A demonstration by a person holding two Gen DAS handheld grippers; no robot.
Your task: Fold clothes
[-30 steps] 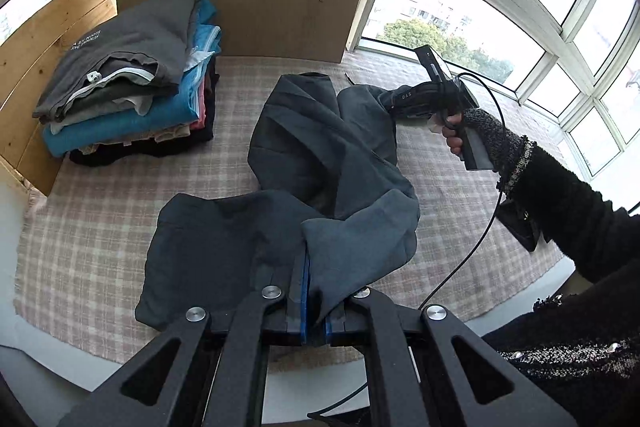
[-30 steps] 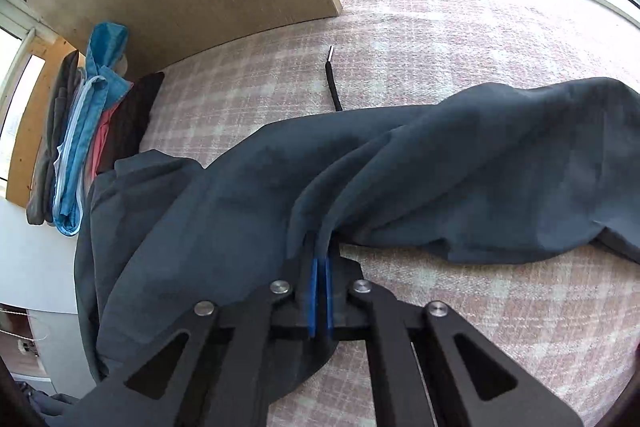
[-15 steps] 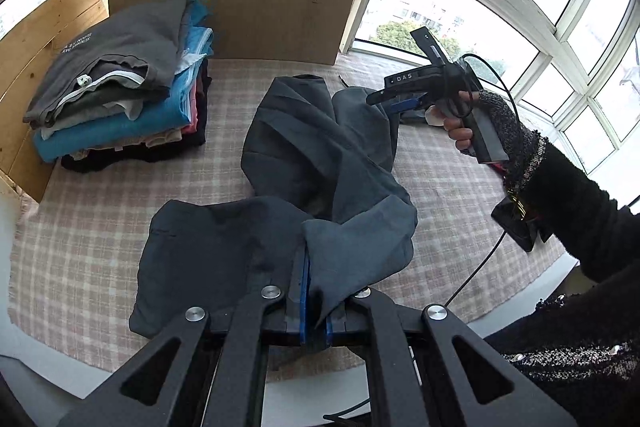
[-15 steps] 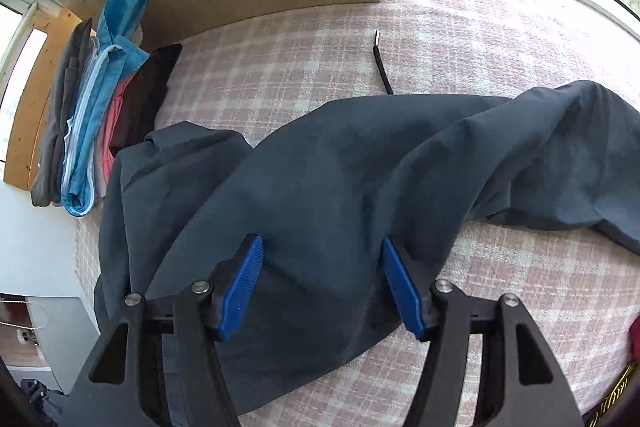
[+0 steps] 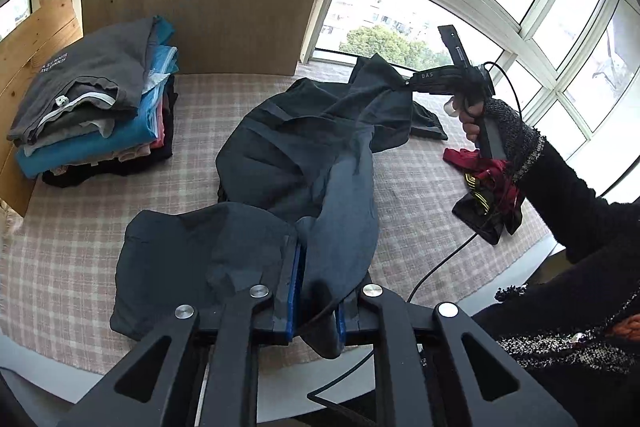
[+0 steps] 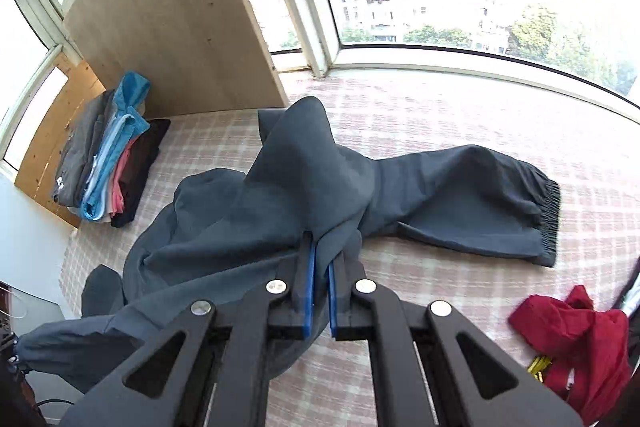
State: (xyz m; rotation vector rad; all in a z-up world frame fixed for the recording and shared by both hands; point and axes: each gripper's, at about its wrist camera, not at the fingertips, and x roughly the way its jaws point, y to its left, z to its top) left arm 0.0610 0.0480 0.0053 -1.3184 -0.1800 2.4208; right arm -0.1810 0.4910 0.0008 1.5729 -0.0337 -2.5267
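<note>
Pinching a fold of the dark grey trousers (image 6: 304, 187), the right gripper (image 6: 319, 281) is lifting cloth off the checked tablecloth (image 6: 440, 115) after its jaws have just been closing from wide open half a second ago, while the left gripper (image 5: 316, 291) has just been opening, cloth hanging loosely between its pads; the folded stack (image 5: 96, 115) is sitting where it was

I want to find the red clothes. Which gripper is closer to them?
Right. The right gripper is lifted just beyond the red clothes, pinching the dark grey pants. The left gripper is farther off, at the table's near edge.
</note>
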